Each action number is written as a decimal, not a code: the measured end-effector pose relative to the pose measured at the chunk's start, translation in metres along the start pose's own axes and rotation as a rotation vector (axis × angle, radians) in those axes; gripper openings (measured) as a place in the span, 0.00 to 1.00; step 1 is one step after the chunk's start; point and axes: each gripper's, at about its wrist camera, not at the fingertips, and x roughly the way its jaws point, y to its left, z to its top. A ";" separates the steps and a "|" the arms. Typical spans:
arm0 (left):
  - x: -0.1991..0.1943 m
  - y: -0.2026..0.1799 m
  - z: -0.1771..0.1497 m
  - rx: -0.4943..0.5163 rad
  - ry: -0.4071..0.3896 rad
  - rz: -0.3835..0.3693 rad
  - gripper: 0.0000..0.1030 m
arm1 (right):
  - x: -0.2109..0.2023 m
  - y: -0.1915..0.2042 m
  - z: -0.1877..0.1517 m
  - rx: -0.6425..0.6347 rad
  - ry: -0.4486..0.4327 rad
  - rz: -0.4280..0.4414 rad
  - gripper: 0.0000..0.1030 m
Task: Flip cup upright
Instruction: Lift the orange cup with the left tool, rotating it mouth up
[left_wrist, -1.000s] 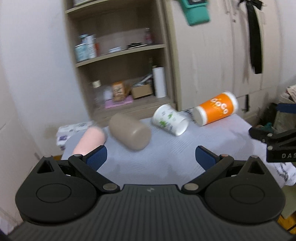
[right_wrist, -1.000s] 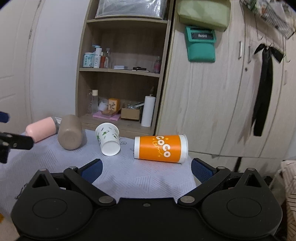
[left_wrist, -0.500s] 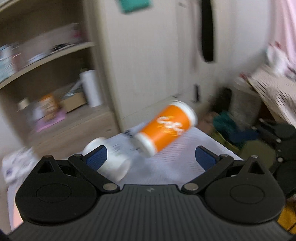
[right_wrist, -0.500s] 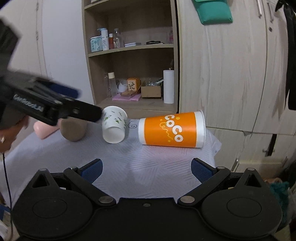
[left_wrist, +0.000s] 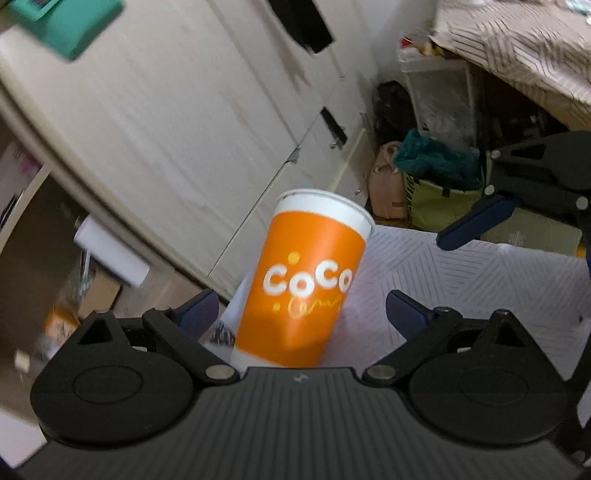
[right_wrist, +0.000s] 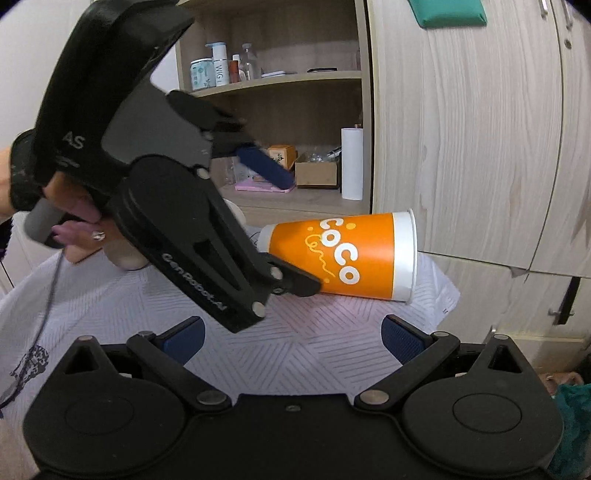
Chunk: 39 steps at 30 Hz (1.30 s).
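Note:
An orange and white "CoCo" paper cup (right_wrist: 354, 256) lies on its side on the white patterned tablecloth (right_wrist: 314, 343), rim to the right. My left gripper (left_wrist: 301, 314) is open, rolled sideways, with the cup's base end (left_wrist: 299, 284) between its blue pads, apart from them. In the right wrist view the left gripper (right_wrist: 288, 229) reaches in from the left, straddling the cup's base. My right gripper (right_wrist: 293, 338) is open and empty, a short way in front of the cup.
A wooden wardrobe (right_wrist: 472, 129) and open shelves (right_wrist: 280, 77) with bottles and boxes stand behind the table. The table's right edge (right_wrist: 452, 295) is just past the cup's rim. A tan cup (right_wrist: 127, 258) lies behind the left gripper. Bags (left_wrist: 436, 184) sit on the floor.
My left gripper has swung right across the table, rolled sideways and closed in on the orange cup, which now sits between its fingers. The right gripper moved slightly closer to the cup.

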 end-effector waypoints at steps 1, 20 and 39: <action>0.004 0.000 0.002 0.022 0.007 -0.002 0.96 | 0.001 -0.001 -0.001 0.000 -0.002 0.000 1.00; 0.063 0.035 0.011 -0.162 0.152 -0.070 0.96 | 0.014 -0.019 -0.007 -0.002 0.011 -0.043 1.00; 0.063 0.064 0.010 -0.509 0.263 -0.222 0.73 | 0.027 -0.034 -0.003 0.105 0.037 0.051 1.00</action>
